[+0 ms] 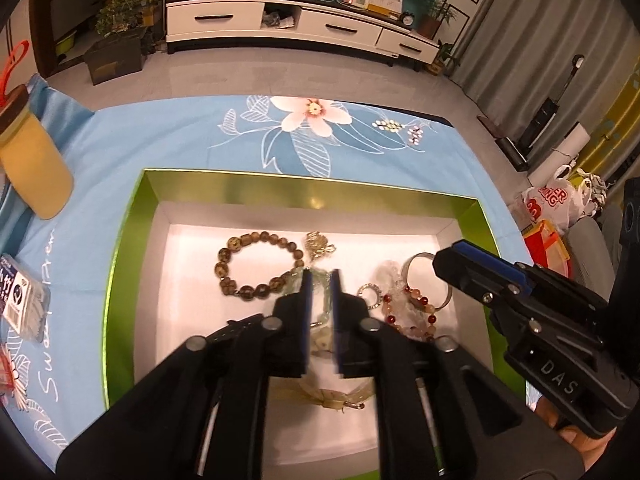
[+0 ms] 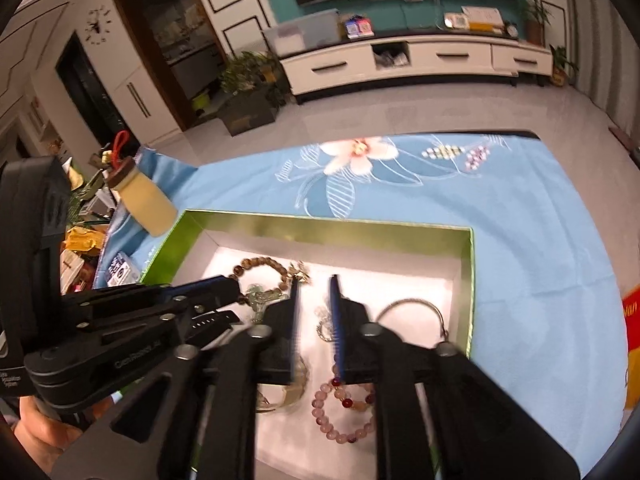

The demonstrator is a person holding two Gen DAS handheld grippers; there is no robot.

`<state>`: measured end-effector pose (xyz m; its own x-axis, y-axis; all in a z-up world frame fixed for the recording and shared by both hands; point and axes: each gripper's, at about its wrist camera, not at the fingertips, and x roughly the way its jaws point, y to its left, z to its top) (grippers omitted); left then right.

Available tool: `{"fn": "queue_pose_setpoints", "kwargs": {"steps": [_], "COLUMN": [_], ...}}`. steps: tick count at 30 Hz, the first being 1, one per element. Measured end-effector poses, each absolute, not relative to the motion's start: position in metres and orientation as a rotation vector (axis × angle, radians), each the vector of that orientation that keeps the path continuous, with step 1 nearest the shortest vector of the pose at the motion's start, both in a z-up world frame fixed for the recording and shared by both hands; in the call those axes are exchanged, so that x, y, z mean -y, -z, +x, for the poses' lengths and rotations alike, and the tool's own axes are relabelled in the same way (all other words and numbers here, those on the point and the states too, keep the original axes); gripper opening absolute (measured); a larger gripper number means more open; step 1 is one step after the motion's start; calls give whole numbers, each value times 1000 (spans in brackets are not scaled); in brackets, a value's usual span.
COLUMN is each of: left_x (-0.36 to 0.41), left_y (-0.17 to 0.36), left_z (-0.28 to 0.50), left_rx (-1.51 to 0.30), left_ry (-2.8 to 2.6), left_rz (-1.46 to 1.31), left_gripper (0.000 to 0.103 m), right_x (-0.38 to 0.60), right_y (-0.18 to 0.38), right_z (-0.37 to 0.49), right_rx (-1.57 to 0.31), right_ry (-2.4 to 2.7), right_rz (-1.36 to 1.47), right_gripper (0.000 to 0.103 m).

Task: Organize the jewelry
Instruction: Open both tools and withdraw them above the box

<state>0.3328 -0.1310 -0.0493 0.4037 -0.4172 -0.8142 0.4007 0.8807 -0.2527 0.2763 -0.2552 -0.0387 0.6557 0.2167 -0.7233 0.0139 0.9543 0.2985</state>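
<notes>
A green box with a white floor (image 1: 132, 216) (image 2: 468, 264) lies on the blue cloth and holds jewelry. A brown bead bracelet (image 1: 240, 248) (image 2: 260, 264), a gold pendant (image 1: 318, 244), a silver bangle (image 1: 420, 260) (image 2: 416, 304), a pink and red bead bracelet (image 1: 420, 312) (image 2: 340, 412) and a pale green beaded piece (image 1: 322, 312) lie inside. My left gripper (image 1: 321, 280) hovers over the box middle, jaws a narrow gap apart, with the green piece in the gap. My right gripper (image 2: 314, 292) hovers over the box, slightly open and empty.
A yellow bottle with a brown cap (image 1: 32, 160) (image 2: 144, 200) lies left of the box. A small packet (image 1: 20, 304) lies at the cloth's left edge. A red item (image 2: 630, 344) sits at the right edge. A TV cabinet (image 1: 300, 24) stands across the floor.
</notes>
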Motion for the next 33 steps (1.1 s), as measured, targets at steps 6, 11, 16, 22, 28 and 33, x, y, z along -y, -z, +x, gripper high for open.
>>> {"fn": "queue_pose_setpoints", "kwargs": {"steps": [6, 11, 16, 22, 28, 33], "left_x": [114, 96, 86, 70, 66, 66], "left_y": [23, -16, -57, -100, -112, -109], "left_z": [324, 313, 295, 277, 268, 266], "left_rx": [-1011, -984, -930, -928, -927, -947], "left_ry": [443, 359, 326, 360, 336, 316], "left_rz": [3, 57, 118, 58, 63, 80], "left_gripper": [90, 101, 101, 101, 101, 101], "right_x": [254, 251, 245, 236, 231, 229], "right_y": [22, -15, -49, -87, -96, -86], "right_z": [262, 242, 229, 210, 199, 203], "right_rx": [-869, -883, -927, -920, -909, -933], "right_ry": [-79, -35, 16, 11, -8, 1], "right_rz": [233, 155, 88, 74, 90, 102], "right_gripper": [68, 102, 102, 102, 102, 102]}}
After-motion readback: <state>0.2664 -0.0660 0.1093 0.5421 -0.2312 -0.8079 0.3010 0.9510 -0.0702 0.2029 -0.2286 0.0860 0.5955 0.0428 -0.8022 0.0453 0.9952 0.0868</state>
